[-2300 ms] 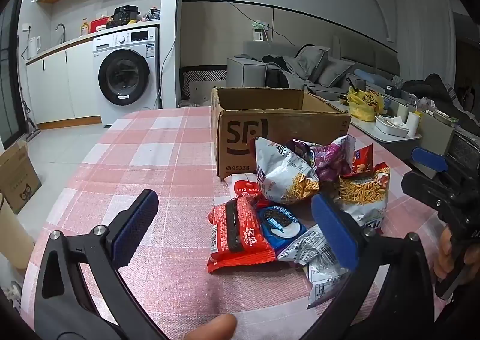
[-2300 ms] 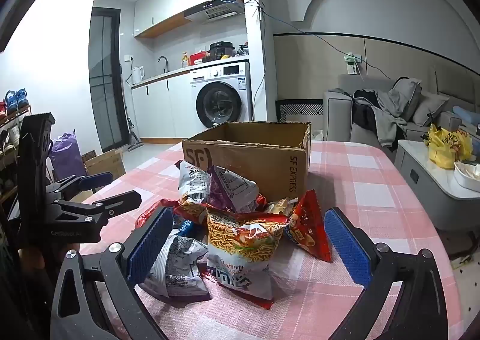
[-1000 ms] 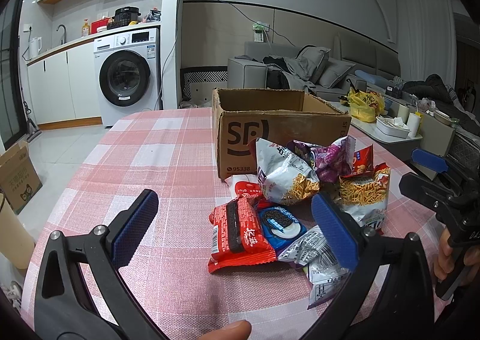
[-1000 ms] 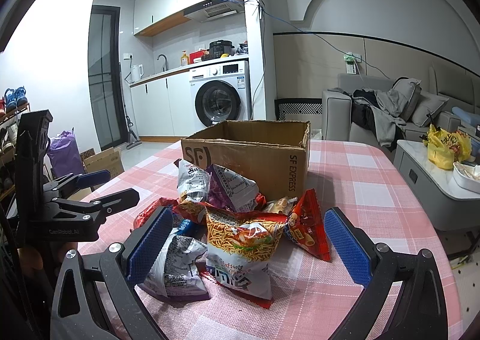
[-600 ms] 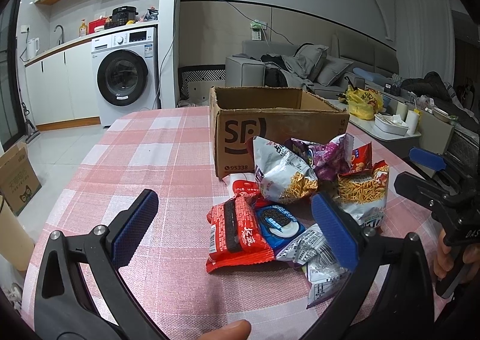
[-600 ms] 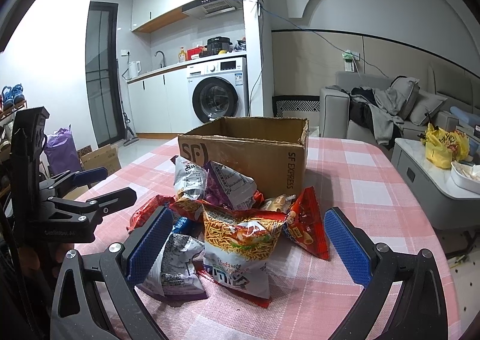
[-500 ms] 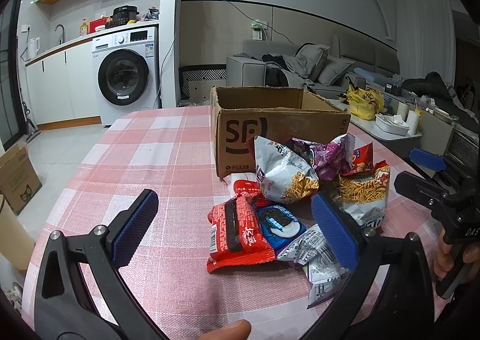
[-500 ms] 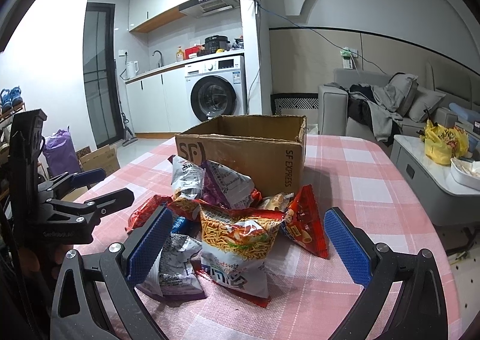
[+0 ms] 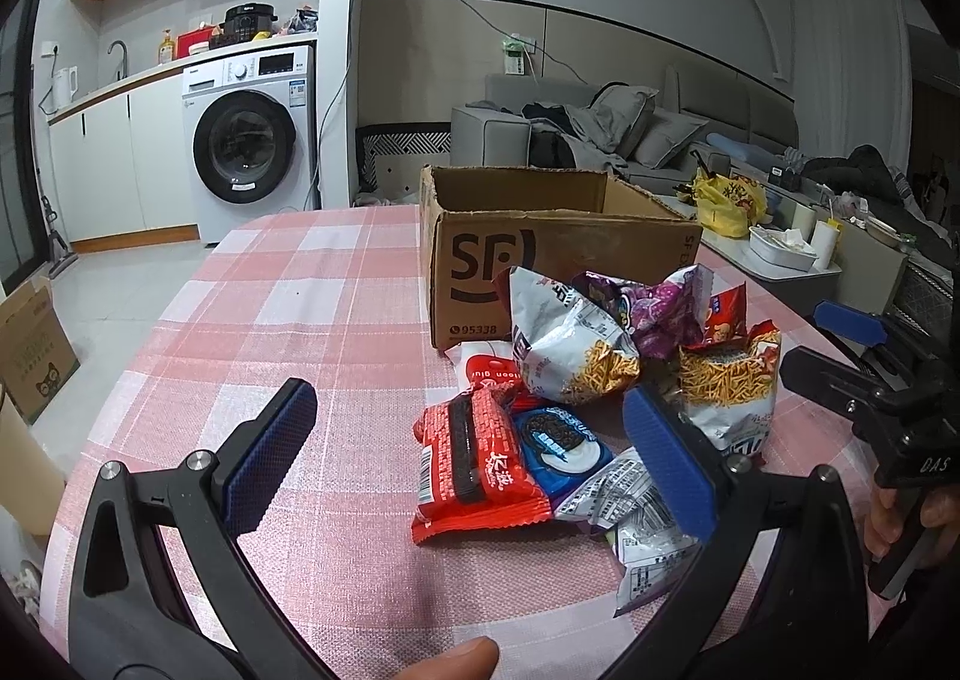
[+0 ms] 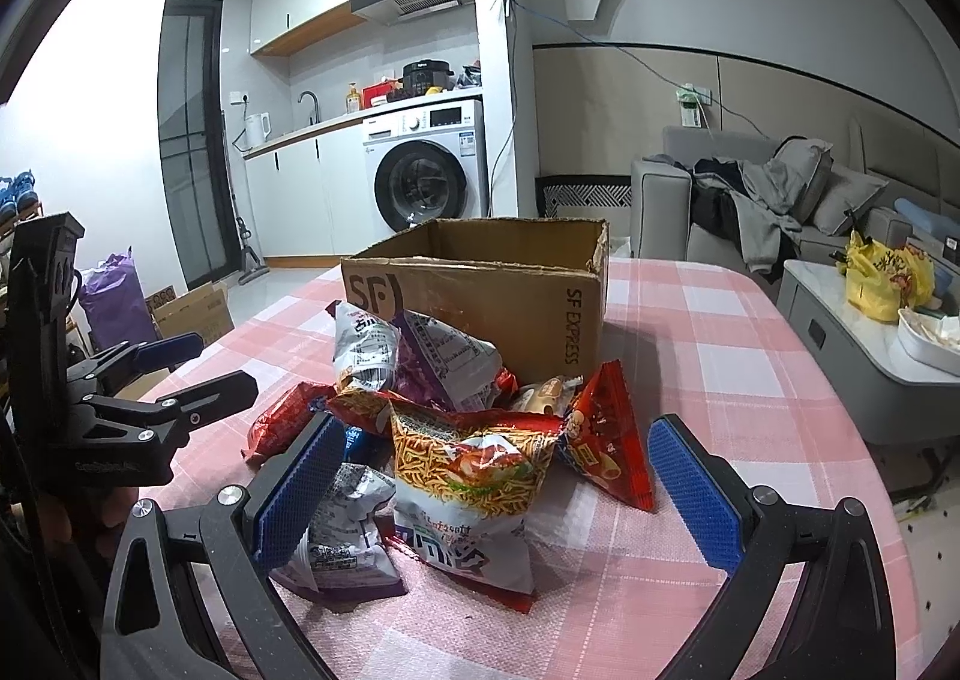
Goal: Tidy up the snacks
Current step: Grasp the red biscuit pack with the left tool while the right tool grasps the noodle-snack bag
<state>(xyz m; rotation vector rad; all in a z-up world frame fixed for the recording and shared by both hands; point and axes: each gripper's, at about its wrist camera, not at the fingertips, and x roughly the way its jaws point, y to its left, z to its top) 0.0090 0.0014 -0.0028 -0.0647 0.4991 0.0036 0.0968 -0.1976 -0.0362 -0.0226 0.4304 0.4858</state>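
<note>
Left wrist view: the left hand-held gripper [image 9: 468, 446] hangs released above the checked bench [image 9: 288, 320]; the snack pile [image 9: 576, 398] lies just ahead, toward its right finger. The cardboard box [image 9: 540, 266] behind reads "SF" and "95338".

Right wrist view: the right hand-held gripper [image 10: 498, 482], also released, frames a noodle-snack bag [image 10: 474, 488]. The box side reads "SF EXPRESS".

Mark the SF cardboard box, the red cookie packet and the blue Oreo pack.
SF cardboard box [image 9: 498, 266], left wrist view, on the printed front wall.
red cookie packet [image 9: 474, 464], left wrist view, middle of the wrapper's top face.
blue Oreo pack [image 9: 555, 440], left wrist view, on the cookie picture.
</note>
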